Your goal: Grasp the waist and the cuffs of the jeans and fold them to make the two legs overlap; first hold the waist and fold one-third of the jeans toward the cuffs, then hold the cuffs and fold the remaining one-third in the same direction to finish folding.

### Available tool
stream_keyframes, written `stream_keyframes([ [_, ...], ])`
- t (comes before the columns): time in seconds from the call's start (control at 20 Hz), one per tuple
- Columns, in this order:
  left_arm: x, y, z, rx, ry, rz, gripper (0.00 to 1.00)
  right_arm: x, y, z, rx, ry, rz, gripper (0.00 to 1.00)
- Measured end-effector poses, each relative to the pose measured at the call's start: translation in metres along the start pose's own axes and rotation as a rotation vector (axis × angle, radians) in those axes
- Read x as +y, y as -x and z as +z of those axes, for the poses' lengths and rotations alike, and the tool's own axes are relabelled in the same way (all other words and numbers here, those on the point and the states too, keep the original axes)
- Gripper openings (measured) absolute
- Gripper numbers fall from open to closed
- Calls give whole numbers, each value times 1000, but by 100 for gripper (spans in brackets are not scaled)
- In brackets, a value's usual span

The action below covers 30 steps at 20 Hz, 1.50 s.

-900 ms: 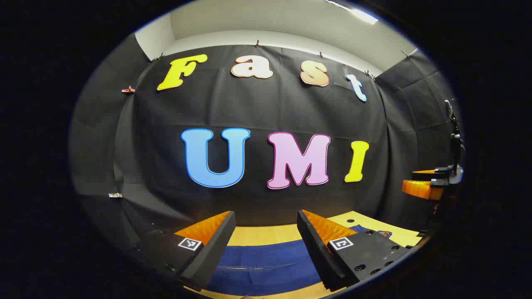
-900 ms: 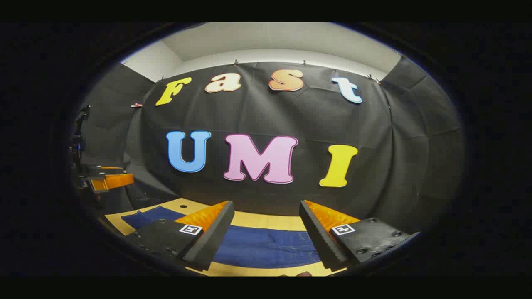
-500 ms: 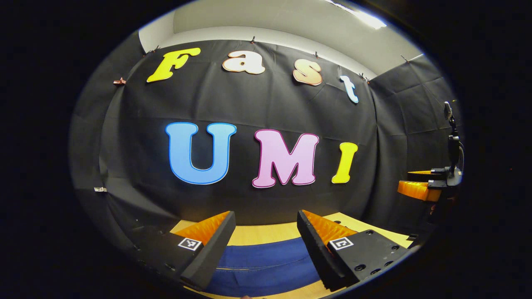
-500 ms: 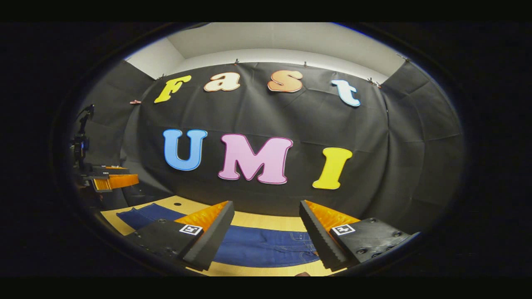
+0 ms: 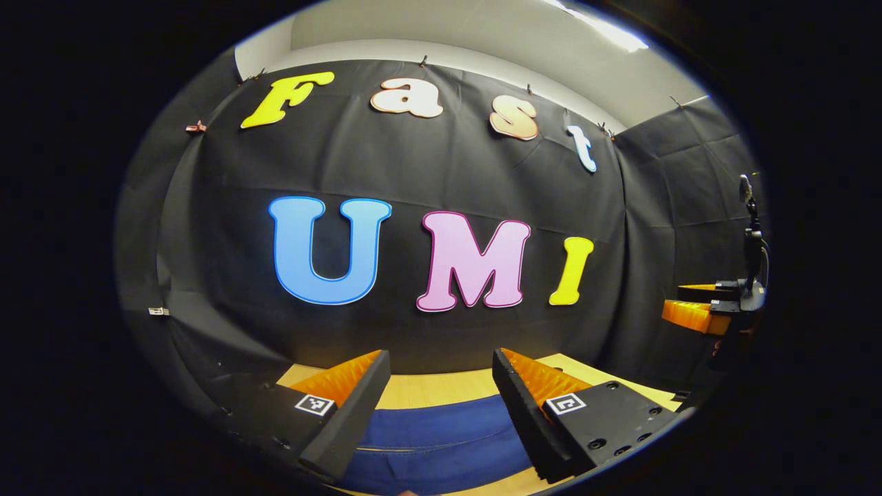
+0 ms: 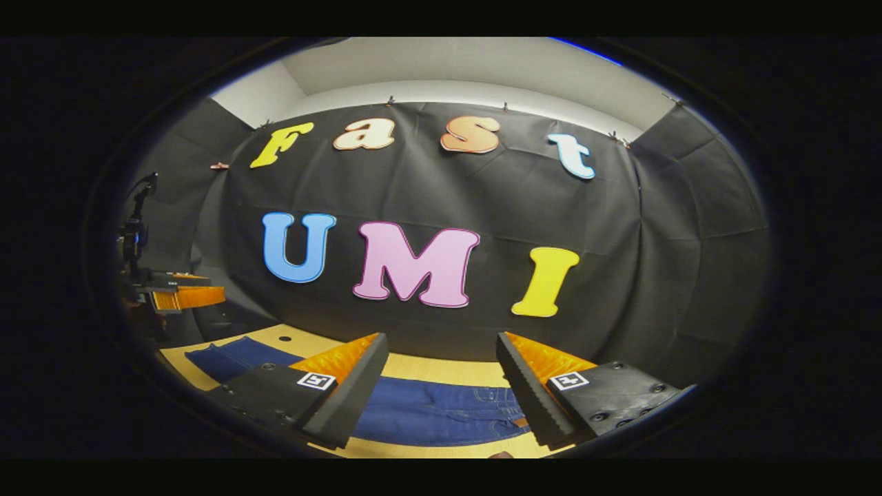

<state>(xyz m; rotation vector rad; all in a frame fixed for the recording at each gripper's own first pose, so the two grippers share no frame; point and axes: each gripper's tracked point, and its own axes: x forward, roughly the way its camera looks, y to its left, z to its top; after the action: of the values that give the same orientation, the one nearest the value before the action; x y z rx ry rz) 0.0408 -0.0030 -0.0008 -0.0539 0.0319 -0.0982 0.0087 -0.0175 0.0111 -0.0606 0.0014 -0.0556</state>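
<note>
A black-draped booth closes in around a pale wooden tabletop [image 5: 434, 389], and the jeans [image 5: 441, 441] lie flat across it in front of me.

On my left side, my left gripper [image 5: 441, 406] hangs above the cloth with its fingers spread wide and nothing between them. Below it I see a plain stretch of blue denim with a seam line running across, which I take to be a leg toward the cuffs, though the hem itself is out of sight. At the far right edge of this view my other gripper floats in the air, well clear of the tabletop.

On my right side, my right gripper [image 6: 441, 389] is also wide apart and empty, held over the jeans [image 6: 441, 413]. Between its fingers I can make out stitching and what looks like a pocket, so I judge the waist end sits here. A leg [image 6: 231, 358] stretches off to the left, under my left gripper seen at that view's edge.

I judge nothing is folded yet: this is the approach for the first step. Next I need to tip both grippers down, bring the left to the cuffs and the right to the waist, pinch the near edge of the denim and carry one leg over the other.
</note>
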Motion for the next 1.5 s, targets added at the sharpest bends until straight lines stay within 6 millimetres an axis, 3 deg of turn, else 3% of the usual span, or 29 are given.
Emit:
stream_keyframes([
  [0.3, 17, 7, -9, 24, -12, -49, 96, 3, -11, -4, 13, 77, 58, 96],
  [0.4, 48, 12, -32, 93, 5, -53, 96, 2, -19, -11, 32, 137, 99, 95],
  [0.55, 72, 17, -66, 191, -32, -154, 96, -7, -29, -34, 78, 255, 145, 95],
  [0.6, 94, 21, -92, 267, -65, -175, 96, -17, -34, -51, 110, 301, 148, 95],
  [0.7, 122, 31, -125, 379, -81, -199, 96, -28, -39, -78, 175, 337, 167, 96],
  [0.85, 148, 45, -163, 498, -137, -261, 96, -38, -45, -125, 277, 390, 231, 96],
  [1.0, 181, 71, -208, 688, -238, -333, 96, -50, -55, -183, 396, 455, 344, 96],
  [1.1, 215, 95, -264, 934, -347, -391, 96, -60, -58, -255, 562, 491, 505, 96],
  [1.15, 228, 104, -284, 1028, -379, -395, 95, -64, -57, -274, 603, 510, 546, 96],
  [1.3, 260, 120, -323, 1245, -431, -391, 94, -71, -39, -346, 828, 483, 723, 96],
  [1.45, 271, 122, -340, 1374, -456, -403, 94, -79, -19, -383, 986, 483, 796, 96],
  [1.5, 276, 125, -342, 1407, -493, -411, 94, -81, -11, -385, 1039, 483, 806, 96],
])
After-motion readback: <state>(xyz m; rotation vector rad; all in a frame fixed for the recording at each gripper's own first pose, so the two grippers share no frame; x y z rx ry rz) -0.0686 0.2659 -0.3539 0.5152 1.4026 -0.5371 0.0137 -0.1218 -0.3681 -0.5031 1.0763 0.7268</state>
